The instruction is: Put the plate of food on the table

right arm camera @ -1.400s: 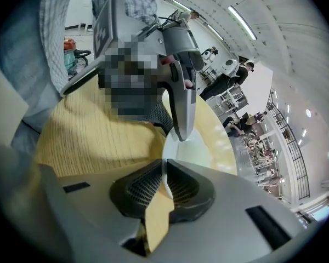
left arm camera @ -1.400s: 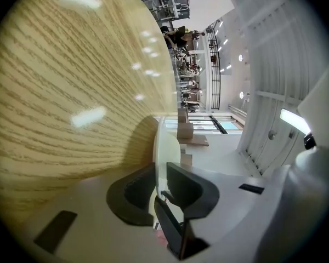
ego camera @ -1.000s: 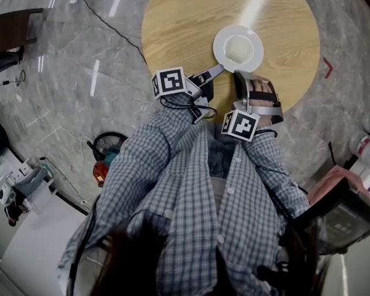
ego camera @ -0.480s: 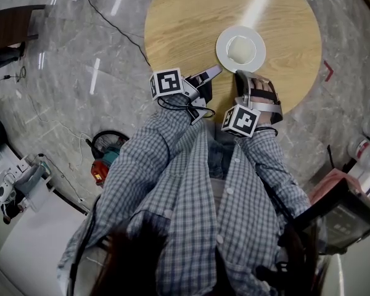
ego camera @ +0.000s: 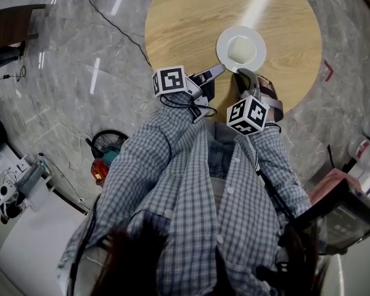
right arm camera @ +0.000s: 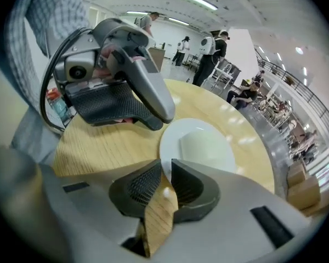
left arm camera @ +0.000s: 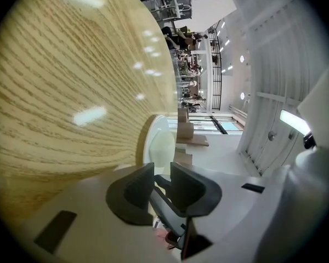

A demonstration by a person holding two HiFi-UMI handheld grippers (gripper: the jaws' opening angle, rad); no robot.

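With the plate (ego camera: 240, 49) down on the surface (ego camera: 185, 23) and left claw (ego camera: 216, 71) and right claw (ego camera: 242, 74) released, empty, draw both back level, clear of its rim.

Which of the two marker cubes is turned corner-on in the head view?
The right gripper's cube, seen as a diamond; the left gripper's cube lies nearly square.
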